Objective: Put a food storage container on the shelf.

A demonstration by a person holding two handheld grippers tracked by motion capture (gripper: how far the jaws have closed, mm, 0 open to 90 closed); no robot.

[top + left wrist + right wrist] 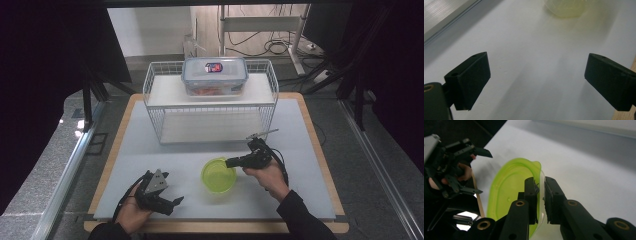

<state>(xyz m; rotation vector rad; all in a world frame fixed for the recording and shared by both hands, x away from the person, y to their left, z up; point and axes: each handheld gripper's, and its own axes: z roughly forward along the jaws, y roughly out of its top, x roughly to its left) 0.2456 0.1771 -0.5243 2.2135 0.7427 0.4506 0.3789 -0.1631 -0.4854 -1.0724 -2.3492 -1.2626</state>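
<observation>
Left gripper [176,201] rested near table [300,130] front edge, jaws wide apart, empty. My right gripper [540,195] clamped on rim of translucent lime-green round plastic bowl [218,175], one jaw inside, one outside. Bowl sat mid-table, upright, empty, thin-walled, small pouring lip. Step judged: grip just taken. Next move probably called for steady lift toward white wire basket rack [159,125] holding clear lidded plastic box [215,76] at the back.

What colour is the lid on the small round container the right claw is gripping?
Bright lime green lid, clearest in the right gripper view.
</observation>
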